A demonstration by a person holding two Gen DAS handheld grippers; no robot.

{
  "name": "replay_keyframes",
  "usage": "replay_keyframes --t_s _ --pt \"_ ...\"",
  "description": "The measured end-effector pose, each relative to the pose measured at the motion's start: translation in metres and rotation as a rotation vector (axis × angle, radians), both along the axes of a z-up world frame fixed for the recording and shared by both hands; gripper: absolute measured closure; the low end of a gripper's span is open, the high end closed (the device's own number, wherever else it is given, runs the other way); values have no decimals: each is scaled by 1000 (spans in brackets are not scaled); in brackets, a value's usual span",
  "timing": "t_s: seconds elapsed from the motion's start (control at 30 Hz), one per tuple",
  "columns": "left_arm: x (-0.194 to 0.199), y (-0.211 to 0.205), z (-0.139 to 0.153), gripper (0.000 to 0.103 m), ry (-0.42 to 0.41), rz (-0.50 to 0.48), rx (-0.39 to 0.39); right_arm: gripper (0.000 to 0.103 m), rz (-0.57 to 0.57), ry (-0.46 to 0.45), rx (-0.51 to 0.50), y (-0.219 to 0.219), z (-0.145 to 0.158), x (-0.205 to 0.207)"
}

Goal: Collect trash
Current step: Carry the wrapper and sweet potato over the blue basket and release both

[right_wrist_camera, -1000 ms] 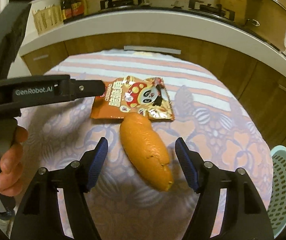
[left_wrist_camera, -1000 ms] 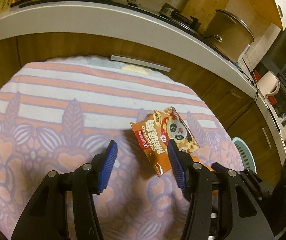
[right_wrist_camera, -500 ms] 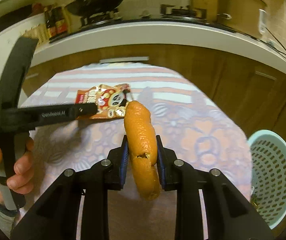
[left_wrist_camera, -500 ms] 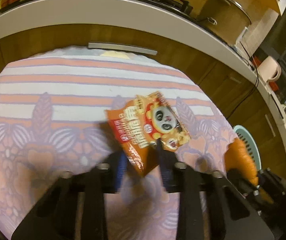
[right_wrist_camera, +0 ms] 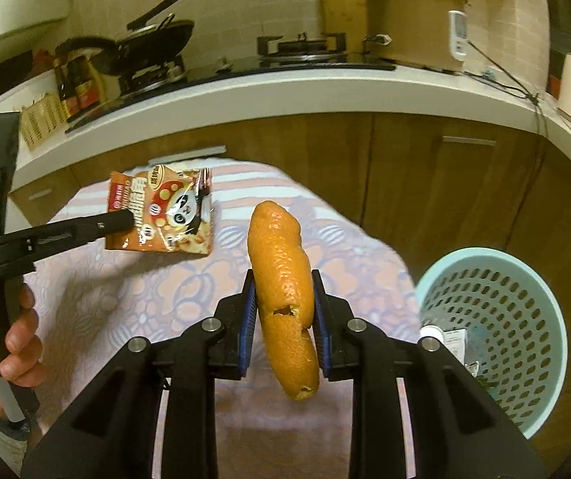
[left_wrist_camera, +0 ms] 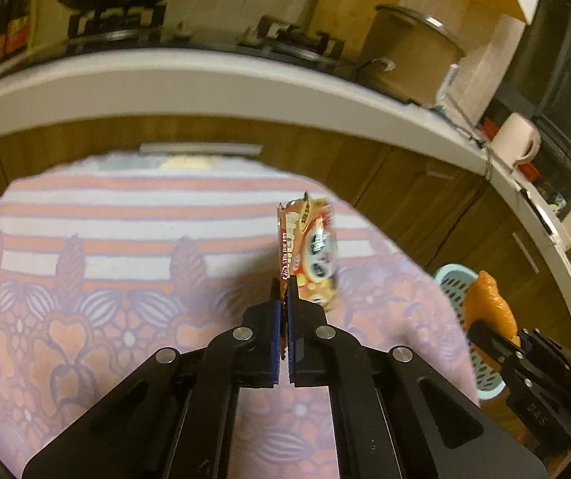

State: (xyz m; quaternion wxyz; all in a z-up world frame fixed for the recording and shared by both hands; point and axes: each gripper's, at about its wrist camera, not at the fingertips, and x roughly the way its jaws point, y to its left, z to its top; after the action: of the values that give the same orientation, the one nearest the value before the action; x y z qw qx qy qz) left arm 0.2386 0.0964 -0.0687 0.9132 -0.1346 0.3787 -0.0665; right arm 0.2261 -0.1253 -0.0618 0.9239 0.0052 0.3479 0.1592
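Note:
My left gripper (left_wrist_camera: 284, 299) is shut on the corner of an orange snack wrapper with a panda print (left_wrist_camera: 309, 251) and holds it edge-on above the table. In the right wrist view the wrapper (right_wrist_camera: 165, 211) hangs off the left gripper (right_wrist_camera: 121, 219). My right gripper (right_wrist_camera: 283, 287) is shut on a long piece of orange peel (right_wrist_camera: 281, 279), lifted above the table; the peel also shows at the right of the left wrist view (left_wrist_camera: 489, 307). A light blue perforated trash basket (right_wrist_camera: 496, 331) stands on the floor right of the table, with some trash inside.
The table wears a patterned purple, orange and white cloth (left_wrist_camera: 105, 279). Behind it runs a white kitchen counter (right_wrist_camera: 285, 92) over wooden cabinets, with a stove, a pan, bottles, a large pot (right_wrist_camera: 409, 20) and a kettle.
Both grippers closed, the left on the wrapper and the right on the peel, and lifted them off the cloth. The right gripper has swung toward the basket.

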Motion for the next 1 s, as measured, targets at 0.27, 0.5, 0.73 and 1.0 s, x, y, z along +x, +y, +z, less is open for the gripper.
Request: replay_keyframes --t_s 0.27,0.5,0.73,1.0 --pt "-23 -42 49 103 -124 -53 52 81 -57 -54 14 -30 21 -13" --pt "-33 -79 73 103 -182 -117 46 81 -103 -92 14 -60 36 -26" --pt "-37 -119 83 103 -207 -182 47 81 -168 -114 24 -98 44 -36" --pt "-34 -161 83 103 -205 -250 56 81 -241 -121 30 -141 46 -44"
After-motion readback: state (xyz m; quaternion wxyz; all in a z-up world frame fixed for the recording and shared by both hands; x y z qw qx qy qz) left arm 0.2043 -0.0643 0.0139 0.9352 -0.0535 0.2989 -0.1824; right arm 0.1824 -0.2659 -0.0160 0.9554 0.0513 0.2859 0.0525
